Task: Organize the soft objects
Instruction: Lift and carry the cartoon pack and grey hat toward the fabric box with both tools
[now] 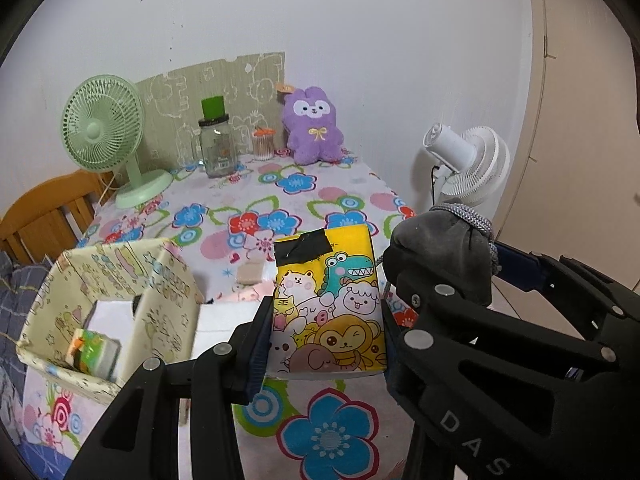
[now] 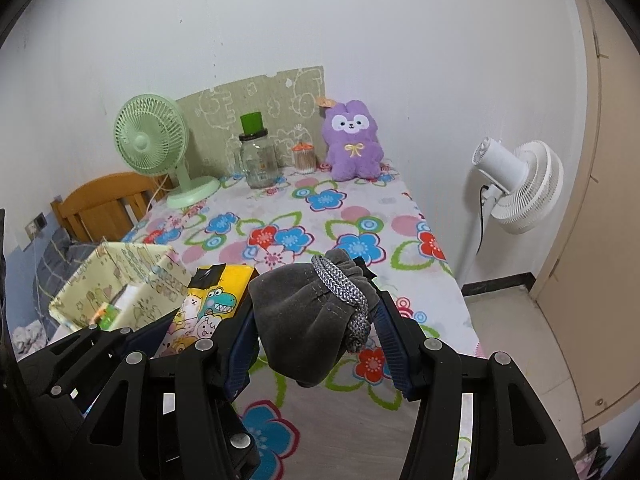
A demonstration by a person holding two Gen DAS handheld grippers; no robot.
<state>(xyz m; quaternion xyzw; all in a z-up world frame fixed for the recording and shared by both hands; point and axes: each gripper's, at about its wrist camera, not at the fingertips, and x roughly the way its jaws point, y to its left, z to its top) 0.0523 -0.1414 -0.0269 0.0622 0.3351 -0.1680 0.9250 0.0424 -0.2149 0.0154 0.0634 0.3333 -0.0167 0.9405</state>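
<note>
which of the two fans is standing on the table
The green fan, its round base on the floral tablecloth at the back left. The white fan stands on the floor, right of the table.

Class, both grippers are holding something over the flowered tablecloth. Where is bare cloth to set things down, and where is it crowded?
Free: the wide middle of the flowered tablecloth, between the back row and the grippers, and its right edge. Crowded: the back, with green desk fan, glass jar and purple plush rabbit; and the near left, where the patterned fabric box stands, already holding things.

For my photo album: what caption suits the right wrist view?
Right gripper clasps a grey drawstring pouch above the flowered tablecloth.
</note>
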